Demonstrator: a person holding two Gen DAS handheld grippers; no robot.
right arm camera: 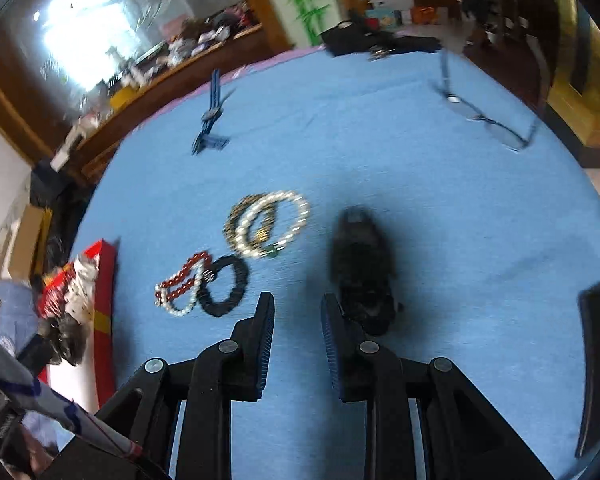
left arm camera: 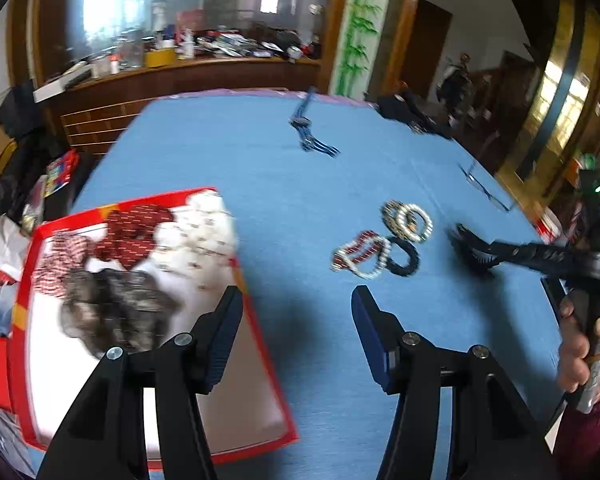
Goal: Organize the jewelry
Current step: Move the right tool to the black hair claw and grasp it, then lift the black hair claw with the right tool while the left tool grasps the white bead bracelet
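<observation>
1. The left gripper sits low in the left wrist view. Its jaws stand well apart with only blue tablecloth between them; nothing is gripped.
2. The right gripper fills the bottom centre of the right wrist view. Its jaws are narrowly parted with bare cloth in the gap, holding nothing.
3. In the left wrist view the right gripper comes in from the right edge, blurred, carried by a hand at the lower right.
4. The jewellery lies at mid-frame: a red bead bracelet, a white pearl bracelet, a brown patterned bracelet and a black fabric ring. They touch or overlap in a loose cluster.
5. A dark blurred patch lies just beyond the right gripper's right finger; I cannot tell what it is.
6. A red-rimmed box with patterned fabrics inside sits at the left, apart from the bracelets.
7. Eyeglasses lie at the upper right, and a blue watch at the upper left.
</observation>
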